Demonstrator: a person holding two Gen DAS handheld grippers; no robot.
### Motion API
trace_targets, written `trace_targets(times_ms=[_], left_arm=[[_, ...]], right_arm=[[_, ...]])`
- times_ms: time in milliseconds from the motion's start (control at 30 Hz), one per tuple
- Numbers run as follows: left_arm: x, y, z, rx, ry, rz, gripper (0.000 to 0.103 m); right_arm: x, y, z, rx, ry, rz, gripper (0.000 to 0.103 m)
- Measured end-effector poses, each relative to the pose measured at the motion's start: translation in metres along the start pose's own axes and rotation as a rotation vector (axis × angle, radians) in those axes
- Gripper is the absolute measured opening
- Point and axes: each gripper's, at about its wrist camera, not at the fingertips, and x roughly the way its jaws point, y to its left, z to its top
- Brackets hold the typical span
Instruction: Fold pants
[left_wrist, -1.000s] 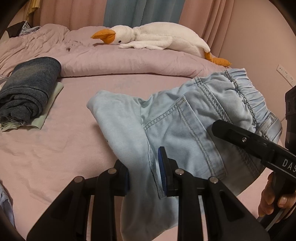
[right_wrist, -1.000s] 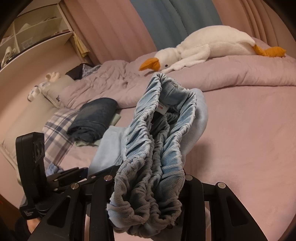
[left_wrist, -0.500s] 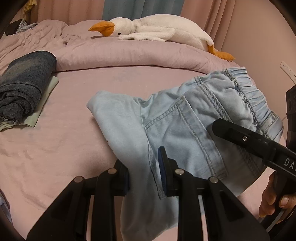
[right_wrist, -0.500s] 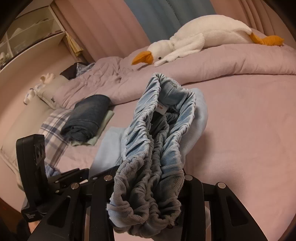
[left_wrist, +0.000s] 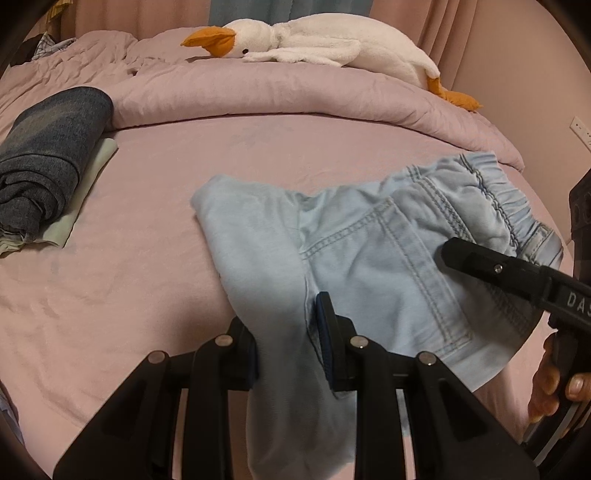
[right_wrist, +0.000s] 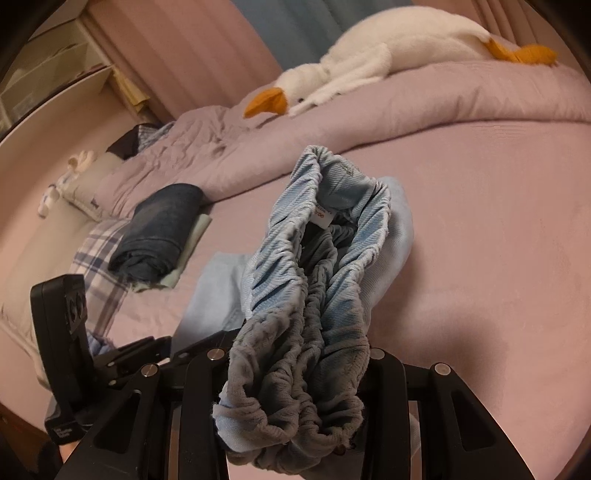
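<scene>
Light blue denim pants (left_wrist: 369, 254) are held above the pink bed, back pocket up, elastic waistband to the right. My left gripper (left_wrist: 286, 332) is shut on the pants at the leg seam near the crotch, and the cloth hangs down between its fingers. My right gripper (right_wrist: 295, 373) is shut on the gathered waistband (right_wrist: 314, 277), which bunches up in front of its camera. The right gripper's finger (left_wrist: 491, 269) shows in the left wrist view at the waistband. The left gripper's body (right_wrist: 70, 339) shows at lower left in the right wrist view.
A folded dark blue garment (left_wrist: 48, 162) lies on a pale green cloth at the left of the bed. A white plush goose (left_wrist: 314, 40) lies on the rolled pink duvet (left_wrist: 295, 96) at the back. Plaid pillow (right_wrist: 99, 258) and shelves (right_wrist: 55, 74) at far left.
Both grippers keep their hold on the pants. The views have shifted: the pants sit lower and nearer the bed, and the goose and the folded garment have slid in the frames.
</scene>
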Motion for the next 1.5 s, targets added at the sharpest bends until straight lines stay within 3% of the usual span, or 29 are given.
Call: trace_targets(times_ms=[467, 567, 633, 767, 1100, 1267, 1500], left_arm=[[0.012, 0.014, -0.007, -0.016, 0.028, 0.032, 0.032], [0.015, 0.016, -0.009, -0.016, 0.029, 0.052, 0.047], [0.015, 0.019, -0.011, -0.010, 0.023, 0.083, 0.067], [0.014, 0.032, -0.017, -0.043, 0.026, 0.084, 0.079], [-0.010, 0.043, -0.046, -0.082, 0.037, 0.074, 0.080], [-0.006, 0.039, -0.059, -0.053, 0.020, 0.104, 0.080], [-0.017, 0.036, -0.068, -0.067, 0.028, 0.109, 0.078]], right_arm=[[0.012, -0.030, -0.003, 0.065, 0.083, -0.063, 0.039], [0.013, -0.033, -0.003, 0.065, 0.093, -0.080, 0.042], [0.015, -0.032, -0.004, 0.038, 0.106, -0.126, 0.052], [0.011, -0.035, -0.006, -0.007, 0.120, -0.177, 0.058], [-0.024, -0.045, -0.009, -0.021, 0.077, -0.199, 0.060], [-0.006, -0.037, -0.026, -0.119, 0.125, -0.301, 0.060], [-0.014, -0.036, -0.026, -0.084, 0.094, -0.314, 0.061]])
